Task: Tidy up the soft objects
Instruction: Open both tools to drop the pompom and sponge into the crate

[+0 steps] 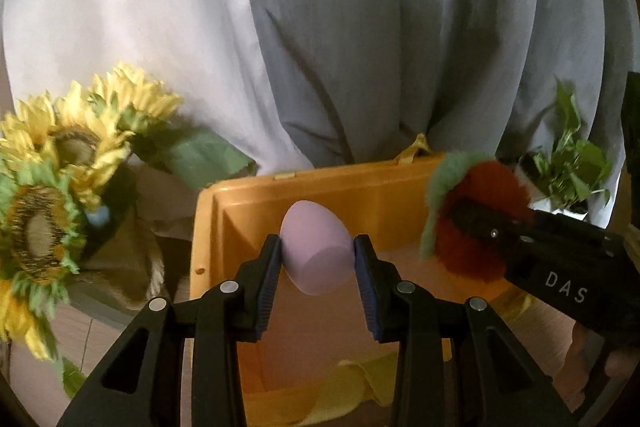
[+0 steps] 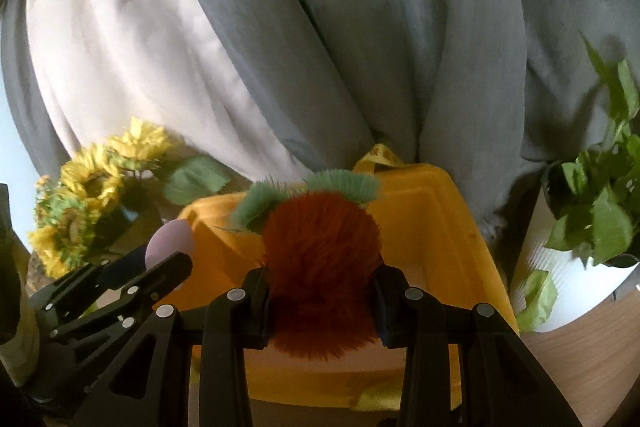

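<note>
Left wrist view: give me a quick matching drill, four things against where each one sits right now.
Things:
1. lilac egg-shaped foam sponge
2. furry orange plush carrot with green top
3. yellow sunflower bouquet
4. green leafy potted plant

Places:
A. far right, behind the right gripper
B. left of the orange plastic bin
C. clamped in the left gripper
D. clamped in the right gripper, over the bin

Pairs: 1-C, 2-D, 3-B, 4-A

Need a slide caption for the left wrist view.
Left gripper holds a lilac sponge egg above the orange bin.
</note>
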{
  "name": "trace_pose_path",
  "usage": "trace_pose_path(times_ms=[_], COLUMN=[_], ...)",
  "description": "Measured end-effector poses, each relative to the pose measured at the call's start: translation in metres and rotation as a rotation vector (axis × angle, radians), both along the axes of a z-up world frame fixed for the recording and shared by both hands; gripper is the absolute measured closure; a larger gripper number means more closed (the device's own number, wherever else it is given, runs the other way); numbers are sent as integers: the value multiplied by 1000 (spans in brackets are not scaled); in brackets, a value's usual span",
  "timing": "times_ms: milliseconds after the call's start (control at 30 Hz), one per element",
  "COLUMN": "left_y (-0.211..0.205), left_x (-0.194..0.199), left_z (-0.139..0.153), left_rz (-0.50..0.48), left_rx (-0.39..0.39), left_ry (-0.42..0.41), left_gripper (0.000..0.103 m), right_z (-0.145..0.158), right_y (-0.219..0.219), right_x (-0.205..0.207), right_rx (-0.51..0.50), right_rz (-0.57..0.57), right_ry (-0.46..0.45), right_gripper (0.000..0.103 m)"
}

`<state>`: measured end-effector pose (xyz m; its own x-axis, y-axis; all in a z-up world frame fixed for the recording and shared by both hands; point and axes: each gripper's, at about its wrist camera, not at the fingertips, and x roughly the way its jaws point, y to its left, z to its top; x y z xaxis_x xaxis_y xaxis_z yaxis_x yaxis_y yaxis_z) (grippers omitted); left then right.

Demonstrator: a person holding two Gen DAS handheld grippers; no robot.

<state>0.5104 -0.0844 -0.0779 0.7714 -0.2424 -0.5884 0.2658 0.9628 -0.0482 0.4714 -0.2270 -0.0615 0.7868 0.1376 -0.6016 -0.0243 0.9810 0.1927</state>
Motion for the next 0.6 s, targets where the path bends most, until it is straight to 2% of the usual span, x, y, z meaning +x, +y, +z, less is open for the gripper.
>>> trace_pose_path(times_ms=[167,233,300,433,533,600], left_y=[-2,-2,-1,-2,0,0], left_x=[11,12,13,10,5,1], left_z=[-12,-13,-13,-9,-5,-2], left_rz=[-13,-7,-1,4,8,10], left_rx=[8,12,15,22,24,21], left_ry=[39,40,36,21,16,11], left_gripper=[65,60,50,46,43,37], right_z=[-14,-16,-18,-19,-16,-14], right_y=[-3,-6,-8,-10,-11,-12], right_x=[18,23,26,24,21,18], right_rx=[-12,-7,-8,-10,-24,-26], right_rz=[-3,-8,-16,-37,-52,-60], right_ry=[59,77,89,85,81,79], right_gripper=[64,63,61,48,46,46])
